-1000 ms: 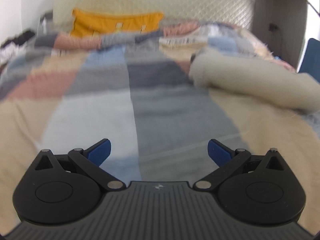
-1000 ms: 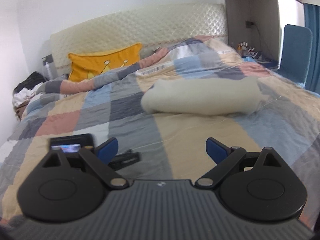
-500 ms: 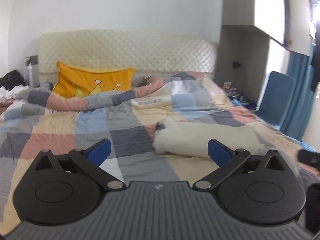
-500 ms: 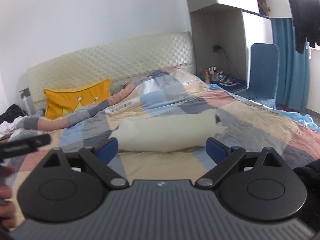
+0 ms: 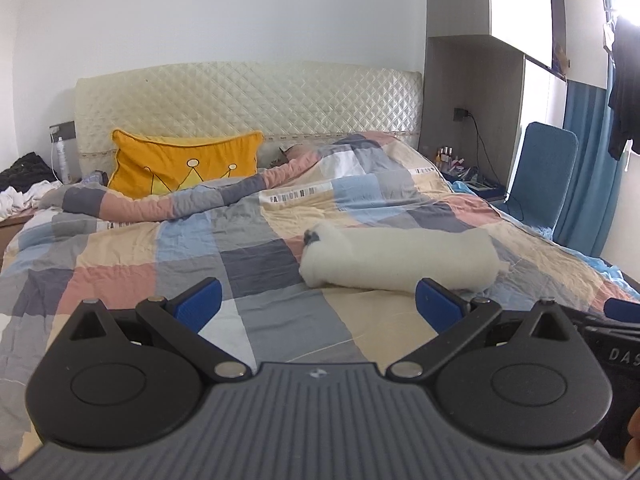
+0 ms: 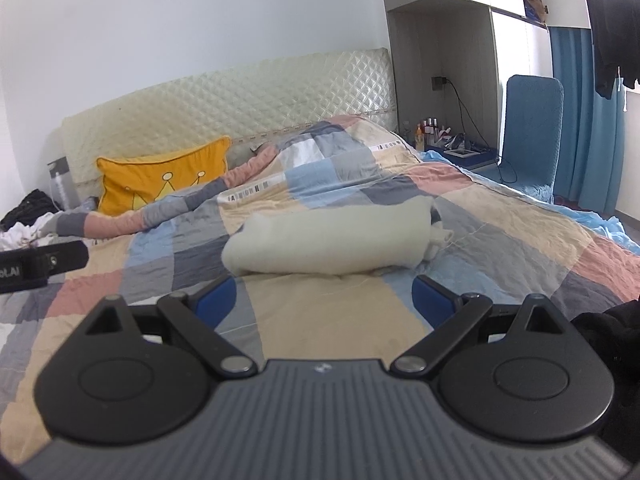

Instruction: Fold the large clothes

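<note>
A cream garment (image 5: 400, 258) lies folded into a thick bundle on the patchwork quilt (image 5: 256, 240) in the middle of the bed; in the right wrist view the cream garment (image 6: 332, 242) lies just beyond the fingers. My left gripper (image 5: 318, 306) is open, held above the near part of the bed, apart from the bundle. My right gripper (image 6: 324, 304) is open too, nothing between its blue pads, short of the bundle. Part of the right gripper's body shows at the left view's right edge, and the left one's at the right view's left edge.
A yellow crown pillow (image 5: 184, 166) leans on the quilted headboard (image 5: 248, 104). A blue chair (image 5: 540, 176) and a nightstand with bottles (image 5: 452, 158) stand right of the bed, before blue curtains (image 6: 588, 120). Clothes pile (image 5: 20, 184) at the far left. A dark garment (image 6: 612, 24) hangs top right.
Both grippers have lifted and tilted up from close over the quilt, so the headboard and room came into view. Both stayed open. The folded bundle has not moved.
</note>
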Demonstrator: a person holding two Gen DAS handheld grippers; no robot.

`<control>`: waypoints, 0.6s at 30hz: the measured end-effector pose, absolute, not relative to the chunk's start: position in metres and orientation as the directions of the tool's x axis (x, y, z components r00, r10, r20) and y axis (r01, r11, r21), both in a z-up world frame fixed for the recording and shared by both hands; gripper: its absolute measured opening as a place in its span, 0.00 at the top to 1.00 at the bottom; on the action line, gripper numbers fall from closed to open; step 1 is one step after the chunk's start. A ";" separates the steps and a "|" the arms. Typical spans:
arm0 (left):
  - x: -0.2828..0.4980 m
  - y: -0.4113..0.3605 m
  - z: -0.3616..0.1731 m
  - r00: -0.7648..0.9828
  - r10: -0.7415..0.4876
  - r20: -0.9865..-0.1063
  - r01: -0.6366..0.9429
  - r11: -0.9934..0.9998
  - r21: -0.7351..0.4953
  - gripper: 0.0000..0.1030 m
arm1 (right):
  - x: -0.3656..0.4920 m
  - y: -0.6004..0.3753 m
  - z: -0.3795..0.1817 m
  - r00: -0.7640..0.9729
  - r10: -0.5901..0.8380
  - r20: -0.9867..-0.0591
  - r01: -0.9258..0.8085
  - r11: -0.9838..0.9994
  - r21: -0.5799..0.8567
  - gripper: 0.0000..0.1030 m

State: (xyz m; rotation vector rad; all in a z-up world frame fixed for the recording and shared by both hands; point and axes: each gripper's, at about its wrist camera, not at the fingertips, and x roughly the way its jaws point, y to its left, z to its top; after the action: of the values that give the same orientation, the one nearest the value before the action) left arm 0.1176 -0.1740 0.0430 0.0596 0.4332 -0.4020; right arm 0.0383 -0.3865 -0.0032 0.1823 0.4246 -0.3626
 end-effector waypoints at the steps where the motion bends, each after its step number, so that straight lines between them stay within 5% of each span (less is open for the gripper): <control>1: 0.116 -0.174 0.042 0.828 -0.368 -0.423 0.392 0.919 -0.033 0.00 | 0.038 -0.386 -0.004 0.847 -0.305 -0.435 0.381 0.920 0.097 0.07; 18: 0.114 -0.175 0.041 0.821 -0.390 -0.418 0.414 0.910 -0.035 0.00 | 0.032 -0.390 -0.002 0.831 -0.339 -0.441 0.415 0.906 0.086 0.07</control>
State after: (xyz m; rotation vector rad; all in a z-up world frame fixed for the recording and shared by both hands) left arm 0.1139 -0.1751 0.0414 0.0585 0.4319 -0.4281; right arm 0.0320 -0.3903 -0.0018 0.1813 0.4326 -0.4018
